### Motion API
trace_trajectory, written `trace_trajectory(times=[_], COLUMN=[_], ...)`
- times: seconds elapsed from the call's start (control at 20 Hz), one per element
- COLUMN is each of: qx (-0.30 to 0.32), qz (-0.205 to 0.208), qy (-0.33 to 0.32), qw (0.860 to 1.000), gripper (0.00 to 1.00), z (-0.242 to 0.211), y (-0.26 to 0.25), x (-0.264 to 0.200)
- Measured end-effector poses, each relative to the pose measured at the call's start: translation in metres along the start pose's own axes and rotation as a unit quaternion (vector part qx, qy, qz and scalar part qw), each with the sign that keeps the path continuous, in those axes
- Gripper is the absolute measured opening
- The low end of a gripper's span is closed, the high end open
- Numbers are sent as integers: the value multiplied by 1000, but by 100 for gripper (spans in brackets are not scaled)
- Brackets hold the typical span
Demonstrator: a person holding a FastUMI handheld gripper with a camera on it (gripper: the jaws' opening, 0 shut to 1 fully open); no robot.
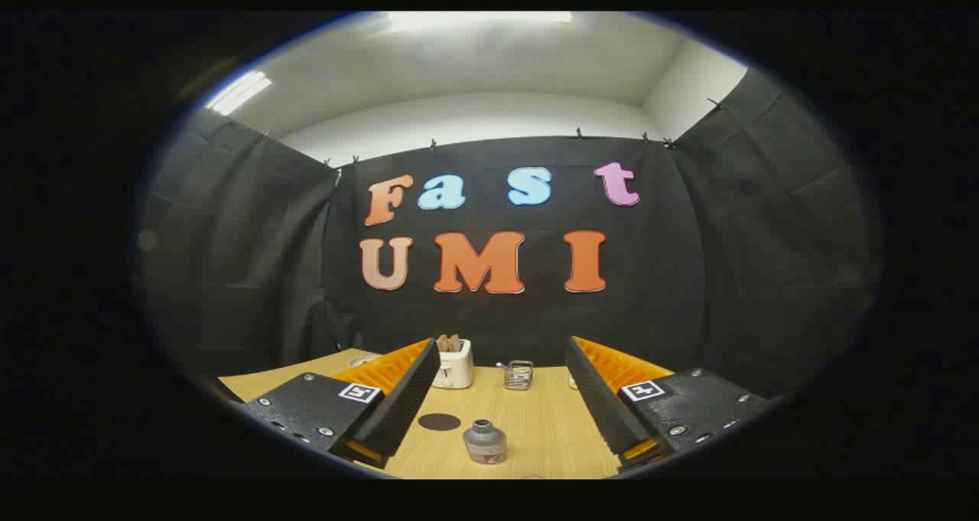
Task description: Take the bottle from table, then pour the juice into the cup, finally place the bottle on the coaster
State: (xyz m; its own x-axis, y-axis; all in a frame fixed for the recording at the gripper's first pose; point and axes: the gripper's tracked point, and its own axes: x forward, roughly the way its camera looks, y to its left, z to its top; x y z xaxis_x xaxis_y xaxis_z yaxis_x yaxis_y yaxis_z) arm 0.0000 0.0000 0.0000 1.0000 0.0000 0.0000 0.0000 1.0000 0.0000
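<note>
One bottle (485,441) is seen upright on the table (543,421), between the spread, empty tongs (502,376). Judged small, rigid, perhaps slick; its body is best grasped below the cap. Coaster (439,421) is noted just ahead-left.

Pale wood-grain desk (535,421) with a smooth, matt finish. On it, a small bottle (485,441) with a dull metallic-grey cap and a glossy labelled body, a flat matt dark coaster (439,421), a glossy cream plastic toaster (454,364) and a shiny wire-metal rack (518,375). The open tool (501,406) shows ribbed, rubbery-looking pads (398,410).
</note>
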Motion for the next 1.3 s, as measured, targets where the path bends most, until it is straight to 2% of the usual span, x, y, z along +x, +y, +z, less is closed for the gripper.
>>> trace_trajectory(times=[0.65, 0.9, 1.0, 1.3], qx=[13, 0, -3, -33], qz=[24, 20, 32, 30], qy=[16, 32, 28, -5], qw=[999, 999, 999, 999], gripper=[98, 98, 98, 98], z=[-15, -22, -20, -22], y=[29, 37, 46, 47], x=[14, 17, 15, 12])
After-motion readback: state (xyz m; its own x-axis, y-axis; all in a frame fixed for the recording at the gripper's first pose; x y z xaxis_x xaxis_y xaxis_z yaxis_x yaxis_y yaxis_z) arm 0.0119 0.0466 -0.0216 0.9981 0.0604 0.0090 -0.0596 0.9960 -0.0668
